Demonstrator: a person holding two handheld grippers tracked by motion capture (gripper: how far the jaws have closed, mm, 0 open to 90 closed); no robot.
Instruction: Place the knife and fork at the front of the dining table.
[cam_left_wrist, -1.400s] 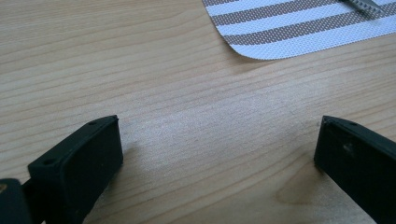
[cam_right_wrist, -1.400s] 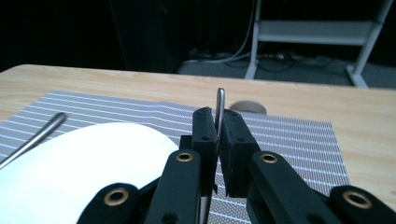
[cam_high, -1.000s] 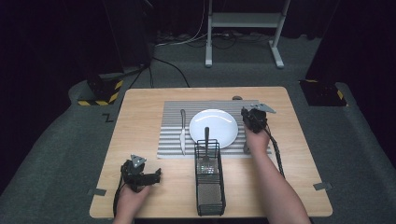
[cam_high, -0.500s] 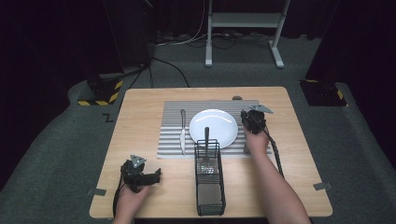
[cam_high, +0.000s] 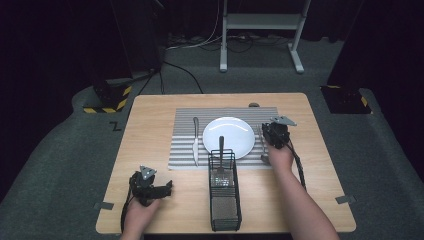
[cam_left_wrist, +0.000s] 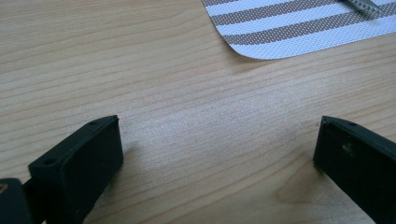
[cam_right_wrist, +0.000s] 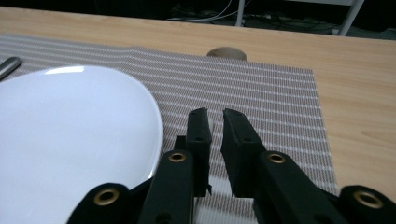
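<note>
The left gripper (cam_high: 167, 189) rests on the bare table (cam_high: 150, 125) at the near left, jaws spread wide with nothing between them. A wire basket (cam_high: 225, 210) stands at the near centre, with one dark-handled utensil (cam_high: 221, 145) upright at its far end.

Farther off, the right gripper (cam_right_wrist: 217, 123) is held low over the striped mat (cam_high: 182, 150), just right of the white plate (cam_high: 229, 137). Its jaws are pressed almost together, and a pale sliver is seen between them, judged to be the handle of the spoon (cam_high: 263, 150) lying beside the plate. A knife (cam_high: 195, 140) lies on the mat left of the plate.

The step in hand is judged to be the placing of the spoon. Next, the jaws are to be spread, the gripper lifted clear, and the basket utensil fetched.
</note>
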